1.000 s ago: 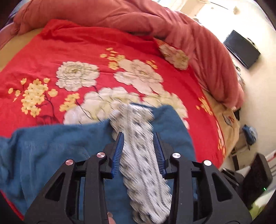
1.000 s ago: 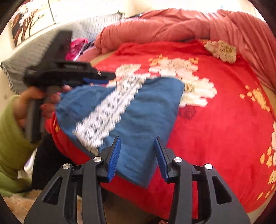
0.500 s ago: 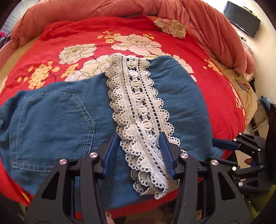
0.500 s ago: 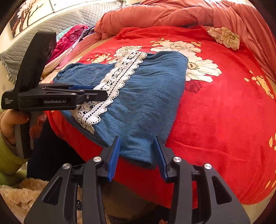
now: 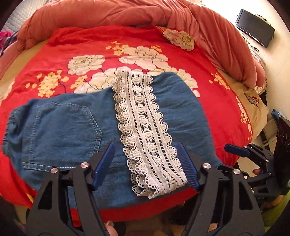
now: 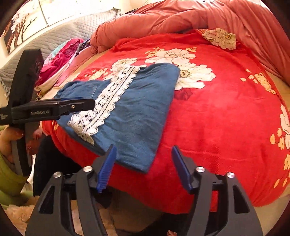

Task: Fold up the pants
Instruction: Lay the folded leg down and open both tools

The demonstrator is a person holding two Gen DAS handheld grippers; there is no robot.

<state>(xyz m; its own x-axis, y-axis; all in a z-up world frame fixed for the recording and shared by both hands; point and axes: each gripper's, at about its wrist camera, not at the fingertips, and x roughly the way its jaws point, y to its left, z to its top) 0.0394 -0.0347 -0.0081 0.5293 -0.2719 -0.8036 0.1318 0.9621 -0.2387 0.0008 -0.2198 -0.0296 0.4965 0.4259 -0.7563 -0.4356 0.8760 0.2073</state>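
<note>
The blue denim pants (image 5: 63, 130) lie folded on the red flowered blanket (image 5: 90, 45) at the bed's near edge, back pocket up. A white lace strip (image 5: 143, 118) runs along them. My left gripper (image 5: 145, 143) straddles the lace's near end, jaws opening, pads not pressing on the cloth. In the right wrist view, my right gripper (image 6: 143, 146) stands over the near corner of the pants (image 6: 141, 109), jaws opening too, the cloth loose between them. There the left gripper (image 6: 87, 105) reaches in from the left beside the lace (image 6: 108, 96). The right gripper (image 5: 235, 150) shows at the left view's right edge.
A coral duvet (image 6: 181, 16) is bunched along the far side of the bed. A heap of pink clothes (image 6: 59, 61) lies by the grey quilted headboard. A black screen (image 5: 253, 27) hangs on the wall at the right. The bed edge drops to the floor just below both grippers.
Both grippers' jaws have spread and let go of the pants, which now lie flat on the blanket. The left gripper has drawn back to the bed's near edge.
</note>
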